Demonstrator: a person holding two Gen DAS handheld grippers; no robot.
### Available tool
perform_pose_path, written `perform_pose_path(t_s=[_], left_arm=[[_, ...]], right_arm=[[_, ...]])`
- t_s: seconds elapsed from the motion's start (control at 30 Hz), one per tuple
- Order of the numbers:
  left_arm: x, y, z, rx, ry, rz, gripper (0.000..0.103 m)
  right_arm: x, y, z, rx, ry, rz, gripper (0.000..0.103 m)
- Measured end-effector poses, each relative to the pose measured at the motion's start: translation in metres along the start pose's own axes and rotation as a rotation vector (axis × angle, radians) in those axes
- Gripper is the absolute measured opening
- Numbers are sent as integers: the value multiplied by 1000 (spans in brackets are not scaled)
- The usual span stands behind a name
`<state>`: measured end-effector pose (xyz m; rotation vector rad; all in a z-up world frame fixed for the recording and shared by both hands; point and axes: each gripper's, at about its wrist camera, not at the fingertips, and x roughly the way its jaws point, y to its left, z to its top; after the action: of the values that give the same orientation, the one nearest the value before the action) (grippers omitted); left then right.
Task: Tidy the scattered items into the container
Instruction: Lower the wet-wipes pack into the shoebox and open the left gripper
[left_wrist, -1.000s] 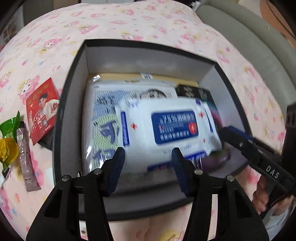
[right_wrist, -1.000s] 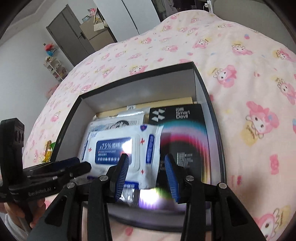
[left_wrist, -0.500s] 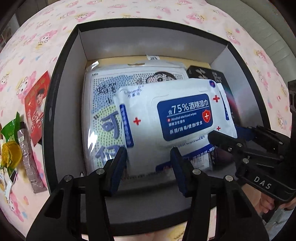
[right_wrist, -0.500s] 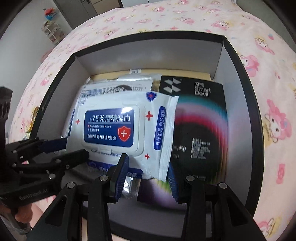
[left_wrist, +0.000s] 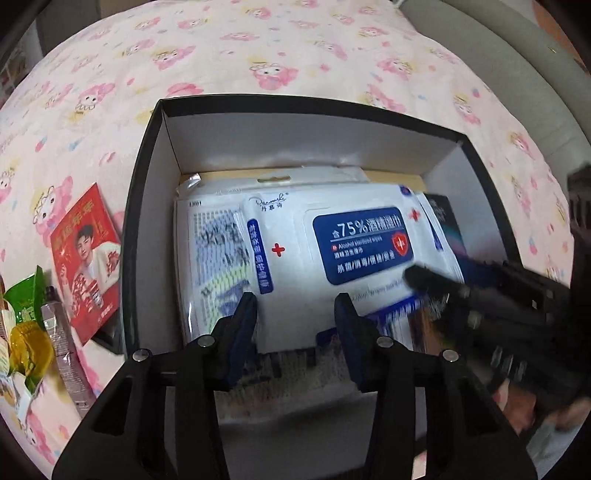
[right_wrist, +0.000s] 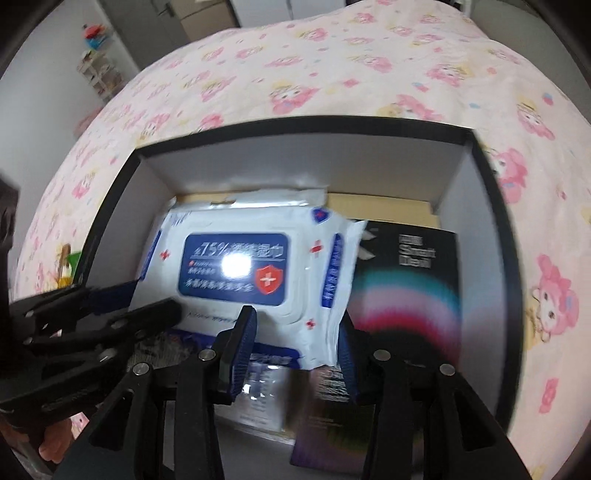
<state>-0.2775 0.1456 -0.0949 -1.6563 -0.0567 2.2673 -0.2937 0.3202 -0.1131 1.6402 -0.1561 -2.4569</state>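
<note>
A black box (left_wrist: 146, 206) with white inner walls sits on the pink bedspread; it also shows in the right wrist view (right_wrist: 495, 236). Inside lie a white wet-wipes pack (left_wrist: 332, 254) with a blue label, a printed plastic packet (left_wrist: 214, 258) under it and a black Smart Devil box (right_wrist: 406, 288). The wipes pack also shows in the right wrist view (right_wrist: 240, 266). My left gripper (left_wrist: 295, 314) is open and empty above the near edge of the wipes pack. My right gripper (right_wrist: 297, 325) is open and empty over the pack's right end.
Left of the box on the bedspread lie a red card with a portrait (left_wrist: 88, 258), a grey sachet (left_wrist: 66, 354) and green and yellow wrappers (left_wrist: 26, 325). A grey sofa edge (left_wrist: 517, 74) runs at the far right. A shelf (right_wrist: 99, 70) stands in the room beyond the bed.
Both grippers have pulled back and up from the box. The wipes pack has shifted a little deeper into the box. Both stay open.
</note>
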Motion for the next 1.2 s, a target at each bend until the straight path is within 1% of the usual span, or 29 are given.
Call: perform_pose_path(t_s=[0.13,0.27,0.37,0.47,0.5,0.63,0.87,0.97,1.03,1.13,1.2], left_arm=[[-3,-7,-18,29,48,-22,44],[-2,-16,-26,63,91,-41,44],[4,-23,-26,87,103,-21,44],[11,-21,-20,62,112,-18,44],[14,-17,-16,38,113,-19,44],[20,2,-2,-41,104,-16,43],[17,15,12,-70,67,-3,43],[16,19,18,-94,55,-11,38],[13,21,18,-92,52,-33,38],[3,22,17,-67,33,-52,39],[-2,23,15,-68,18,-58,38]], right_arm=[[-11,-6,-12,-9,-11,-37,39],[-24,4,-29,-94,6,-58,39],[-18,13,-36,-155,36,-64,39],[-2,9,-33,-141,74,-69,39],[2,7,-31,-130,86,-66,39],[12,2,-18,-104,104,-49,39],[21,7,7,-101,115,-39,39],[23,11,20,-97,113,-33,39],[23,13,22,-105,107,-33,39],[14,7,15,-120,108,-57,39],[-1,-2,13,-109,62,-73,39]])
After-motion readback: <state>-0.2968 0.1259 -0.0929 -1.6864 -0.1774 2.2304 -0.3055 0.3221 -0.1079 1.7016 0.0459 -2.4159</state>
